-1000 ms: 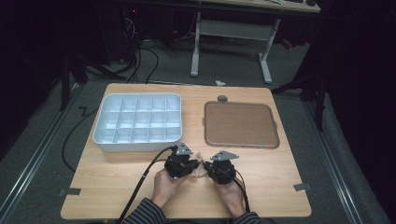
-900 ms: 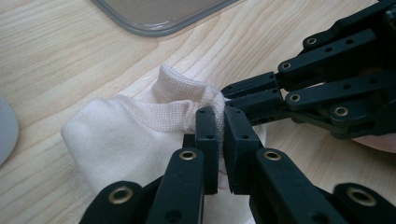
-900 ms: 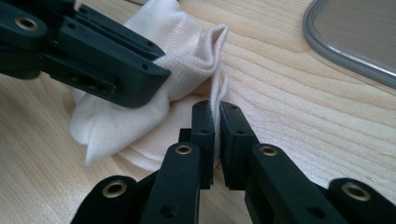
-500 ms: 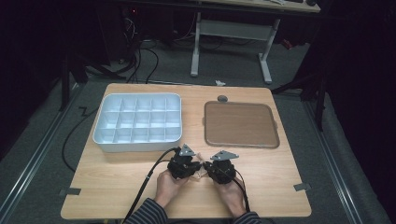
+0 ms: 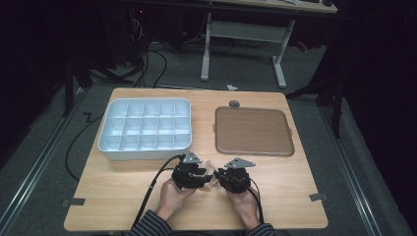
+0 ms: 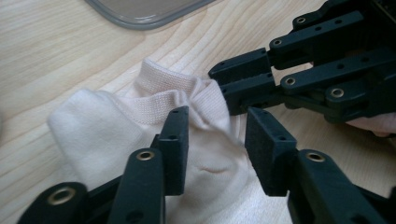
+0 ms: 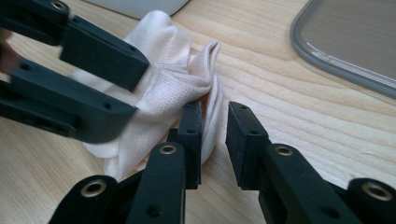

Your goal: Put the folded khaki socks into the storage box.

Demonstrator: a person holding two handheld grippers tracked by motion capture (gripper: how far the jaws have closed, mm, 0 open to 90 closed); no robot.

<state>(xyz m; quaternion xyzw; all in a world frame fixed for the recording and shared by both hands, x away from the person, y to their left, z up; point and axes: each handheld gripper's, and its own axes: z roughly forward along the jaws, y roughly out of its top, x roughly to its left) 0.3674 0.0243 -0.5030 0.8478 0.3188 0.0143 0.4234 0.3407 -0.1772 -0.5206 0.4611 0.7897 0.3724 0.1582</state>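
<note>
Both claws, left claw [image 6: 215, 140] and right claw [image 7: 214, 140], have just been opening, jaws parted around a pale sock [image 6: 116, 130] (apparently released) on the worktop [image 5: 123, 191], near the white compartment tray [image 5: 145, 129].

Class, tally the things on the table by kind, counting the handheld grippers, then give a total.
White compartment box: 1
Brown tray: 1
Pale sock: 1
Grippers: 2, the left gripper and the right gripper
Total: 5

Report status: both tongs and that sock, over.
Left tongs just opening, sock loose between jaws. Right tongs just opening, jaws beside its bunched cuff. Sock on table, nothing in the way.
</note>
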